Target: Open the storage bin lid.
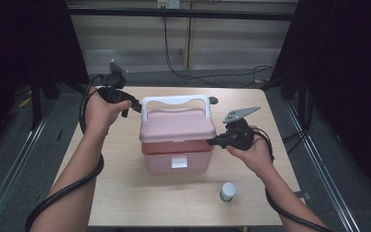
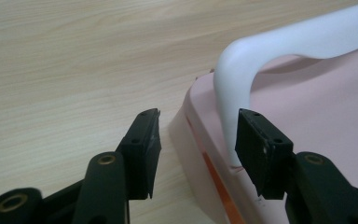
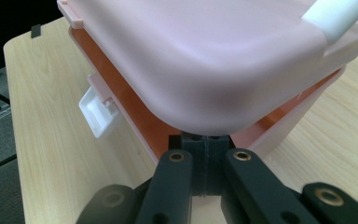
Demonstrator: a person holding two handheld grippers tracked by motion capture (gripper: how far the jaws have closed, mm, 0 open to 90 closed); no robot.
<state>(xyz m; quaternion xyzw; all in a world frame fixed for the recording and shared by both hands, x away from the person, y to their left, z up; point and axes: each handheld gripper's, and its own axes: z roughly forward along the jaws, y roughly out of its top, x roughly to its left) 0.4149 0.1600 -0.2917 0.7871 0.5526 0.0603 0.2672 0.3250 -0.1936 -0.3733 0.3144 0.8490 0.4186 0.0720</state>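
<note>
From above, your pink box (image 1: 176,140) sits mid-tabletop (image 1: 125,193) with its lid (image 1: 176,124) cracked up off the base, your left tongs (image 1: 131,105) by the white handle (image 1: 175,102) and your right tongs (image 1: 212,142) at the lid's right edge — a small white-capped bottle (image 1: 228,191) waits near the front. Along the left tongs (image 2: 198,140) the jaws stand spread, gripping nothing, the handle's post (image 2: 230,79) against the right one. Along the right tongs (image 3: 206,154) the jaws are pressed together, wedged in the gap — I'd judge the opening begun, the lid left to swing back.
</note>
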